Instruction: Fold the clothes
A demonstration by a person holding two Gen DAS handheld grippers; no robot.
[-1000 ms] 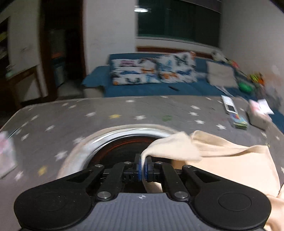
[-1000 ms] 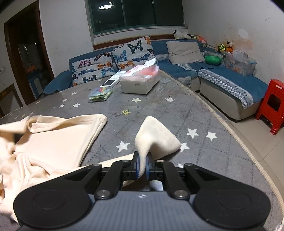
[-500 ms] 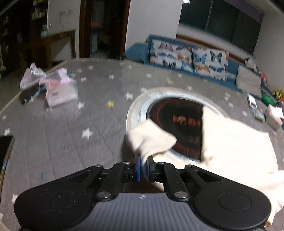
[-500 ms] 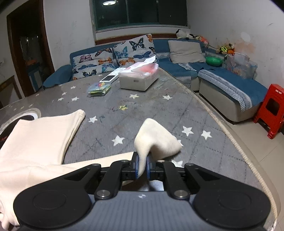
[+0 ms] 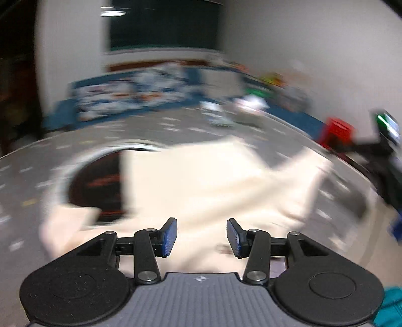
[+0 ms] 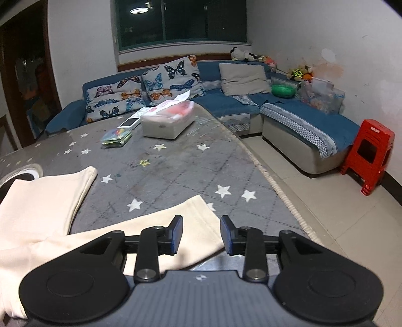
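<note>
cream garment (image 6: 47,201): pale cream knit, lying spread on the grey star-print table cover (image 6: 176,173); one leg or sleeve runs toward the far left, a second one lies flat in the foreground with its hemmed end (image 6: 201,213) just beyond the right gripper; no label or print can be seen on the cloth. in the left wrist view the same garment (image 5: 208,181) shows heavily blurred, partly covering a round dark inset with a metal rim (image 5: 95,176); reddish markings on the inset are too smeared to read

right gripper (image 6: 201,235): blue-padded fingers spread apart, holding nothing, poised just over the near cloth end

left gripper (image 5: 201,237): blue-padded fingers likewise spread wide, nothing between them, cream cloth below and beyond

table items, far end: tissue box (image 6: 168,120) in clear wrap with a white sheet sticking up, any printing unreadable; white flat device (image 6: 130,122) just beside it; small colourful packet (image 6: 116,137) nearer, its text too small to tell

surroundings: blue corner sofa (image 6: 301,120) with butterfly-print cushions (image 6: 173,78) and one plain grey cushion (image 6: 242,79); green bowl (image 6: 282,90) and soft toys (image 6: 300,73) on the sofa's back corner; red plastic stool (image 6: 368,156) against the wall, bearing a small white sticker that cannot be read; dark window (image 6: 181,22) with a ceiling lamp reflected in it
</note>
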